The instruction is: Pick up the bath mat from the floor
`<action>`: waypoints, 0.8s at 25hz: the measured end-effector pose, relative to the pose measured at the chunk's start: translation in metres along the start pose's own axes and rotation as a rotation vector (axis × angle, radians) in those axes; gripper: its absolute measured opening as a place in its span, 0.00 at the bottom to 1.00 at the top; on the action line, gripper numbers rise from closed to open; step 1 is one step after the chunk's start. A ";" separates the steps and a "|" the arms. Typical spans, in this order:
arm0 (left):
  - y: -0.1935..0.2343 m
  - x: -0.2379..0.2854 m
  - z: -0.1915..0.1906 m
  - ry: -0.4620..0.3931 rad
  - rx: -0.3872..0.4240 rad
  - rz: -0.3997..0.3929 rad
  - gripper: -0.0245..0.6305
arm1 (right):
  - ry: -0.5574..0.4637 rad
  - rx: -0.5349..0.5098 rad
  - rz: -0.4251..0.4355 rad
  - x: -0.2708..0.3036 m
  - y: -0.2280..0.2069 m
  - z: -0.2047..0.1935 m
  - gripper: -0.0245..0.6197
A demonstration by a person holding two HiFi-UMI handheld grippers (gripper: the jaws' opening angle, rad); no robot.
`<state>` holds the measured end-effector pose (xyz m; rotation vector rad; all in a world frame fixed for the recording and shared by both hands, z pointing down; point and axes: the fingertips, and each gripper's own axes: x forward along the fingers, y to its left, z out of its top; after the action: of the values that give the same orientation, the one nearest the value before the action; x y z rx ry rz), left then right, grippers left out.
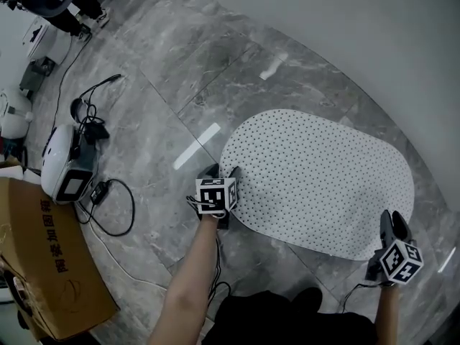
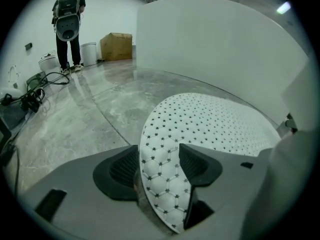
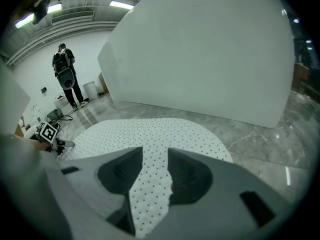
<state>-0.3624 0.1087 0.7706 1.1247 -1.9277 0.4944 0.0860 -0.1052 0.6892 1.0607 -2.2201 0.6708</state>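
Left claw astride bath mat edge, grey marble floor, white wall

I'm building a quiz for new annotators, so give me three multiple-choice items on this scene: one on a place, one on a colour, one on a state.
1. Where are the left tongs?
A. At the left edge of the bath mat
B. Over the cardboard box
C. At the mat's middle

2. What colour is the bath mat?
A. Plain blue
B. White with dark dots
C. Red striped

3. How does the mat's edge lie at the left tongs?
A. Flat on the floor
B. Rolled into a tube
C. Raised between the open jaws

Answers:
1 A: the head view shows the tongs at the mat's left rim.
2 B: every view shows a white, dark-dotted surface.
3 C: in the left gripper view the hexagon-patterned edge curves up between the jaws.
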 end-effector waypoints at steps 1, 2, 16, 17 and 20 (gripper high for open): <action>0.000 0.000 0.000 0.007 -0.005 -0.006 0.42 | 0.001 0.004 -0.003 -0.001 -0.002 -0.001 0.28; -0.001 0.000 0.000 0.015 -0.004 -0.011 0.42 | 0.002 0.008 -0.005 -0.001 -0.003 -0.002 0.28; -0.036 -0.005 0.006 0.076 0.156 -0.034 0.09 | -0.010 0.027 -0.010 -0.009 -0.007 -0.002 0.28; -0.039 -0.009 0.008 0.065 0.168 -0.038 0.08 | -0.011 0.031 -0.013 -0.012 -0.008 -0.003 0.28; -0.056 -0.019 0.015 0.036 0.200 -0.072 0.08 | -0.013 0.039 -0.043 -0.025 -0.017 -0.008 0.28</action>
<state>-0.3164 0.0792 0.7431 1.2986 -1.8295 0.6752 0.1145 -0.0966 0.6812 1.1323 -2.1969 0.6933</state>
